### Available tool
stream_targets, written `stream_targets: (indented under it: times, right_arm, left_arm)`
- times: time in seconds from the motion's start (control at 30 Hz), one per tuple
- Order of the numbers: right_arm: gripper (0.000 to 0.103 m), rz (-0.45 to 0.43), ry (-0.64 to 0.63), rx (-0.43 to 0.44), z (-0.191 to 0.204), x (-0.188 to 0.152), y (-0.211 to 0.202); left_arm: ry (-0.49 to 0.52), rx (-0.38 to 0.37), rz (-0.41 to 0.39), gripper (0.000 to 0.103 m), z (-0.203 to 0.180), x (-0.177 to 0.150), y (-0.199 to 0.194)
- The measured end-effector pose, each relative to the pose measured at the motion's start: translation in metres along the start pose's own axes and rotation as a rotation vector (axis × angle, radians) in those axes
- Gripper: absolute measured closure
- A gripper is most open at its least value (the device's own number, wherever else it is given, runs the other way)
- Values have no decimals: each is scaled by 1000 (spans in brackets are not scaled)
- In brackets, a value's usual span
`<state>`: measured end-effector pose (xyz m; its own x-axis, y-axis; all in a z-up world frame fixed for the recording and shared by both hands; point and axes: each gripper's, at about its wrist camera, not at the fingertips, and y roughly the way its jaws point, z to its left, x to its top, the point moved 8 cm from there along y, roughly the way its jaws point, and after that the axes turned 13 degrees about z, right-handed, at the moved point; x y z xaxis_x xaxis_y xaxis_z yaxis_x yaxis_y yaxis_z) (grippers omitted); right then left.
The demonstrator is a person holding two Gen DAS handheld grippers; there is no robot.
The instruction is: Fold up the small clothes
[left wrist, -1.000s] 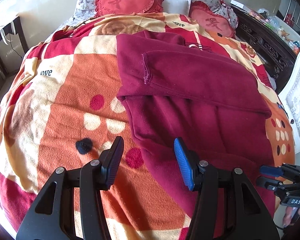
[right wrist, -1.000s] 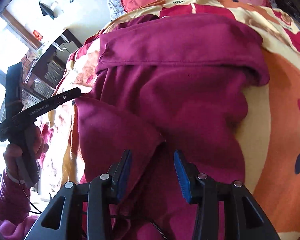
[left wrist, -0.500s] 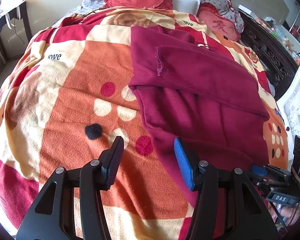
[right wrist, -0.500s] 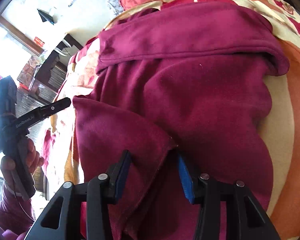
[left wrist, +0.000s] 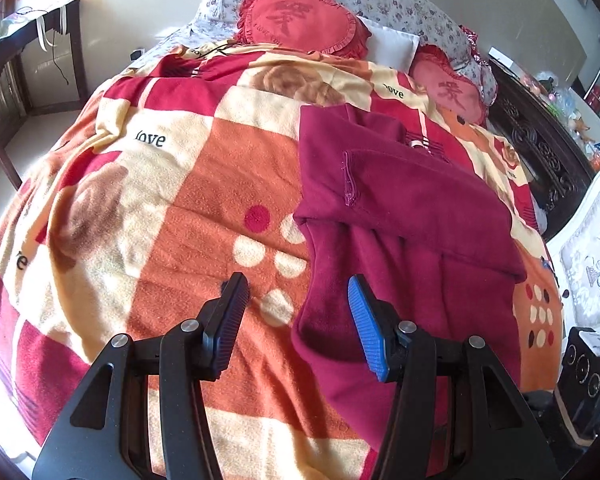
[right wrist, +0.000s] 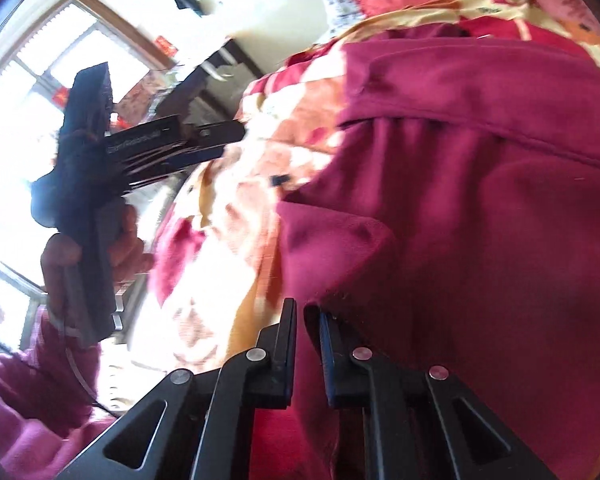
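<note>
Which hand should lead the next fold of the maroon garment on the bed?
Right, probably. The right gripper has just closed its jaws on the lower corner of the maroon garment. The left gripper hangs open above the blanket, holding nothing.

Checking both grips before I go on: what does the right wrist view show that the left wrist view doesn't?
Right wrist only: the right gripper, whose jaws have just been closing, pinches a corner of the maroon garment; the person's hand holds the left gripper against a bright window.

Left wrist only: the left gripper, jaws open, nothing between the pads, over the garment's near left edge; the heart cushions and pillows at the bedhead.

Both: the garment, its upper part folded over, lying on the orange patterned blanket.
</note>
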<state>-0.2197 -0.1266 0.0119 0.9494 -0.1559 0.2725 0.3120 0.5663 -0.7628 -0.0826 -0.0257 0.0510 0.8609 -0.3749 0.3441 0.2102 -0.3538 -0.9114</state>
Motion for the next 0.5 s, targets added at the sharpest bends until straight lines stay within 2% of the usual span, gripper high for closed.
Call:
stream_targets:
  times: [0.1,0.13,0.27,0.33,0.4,0.43,0.5]
  right_arm:
    - [93,25,-27,96,23,-1,8]
    - [93,57,-50,158,38,-5,16]
    - [93,154,-164,273,88,-22,50]
    - [93,187,-196,262,98,-30,68]
    - [85,277,-202,211,97,-39,90]
    - [82,279,-194,198,92,-41,89]
    - [66,224,-175,202,84,-35,72]
  left_arm:
    - [-2,-6,2,51,2,-1,-2]
    - [-3,-6,1,51,3,-2,-2]
    - [-2,-5,14,51,4,-7,0]
    - [2,-2,32,51,5,-13,3]
    - [2,-2,53,51,7,-20,8]
    - [2,-4,65,51,8,-25,11]
    - [4,-8,91,51,9,-35,17]
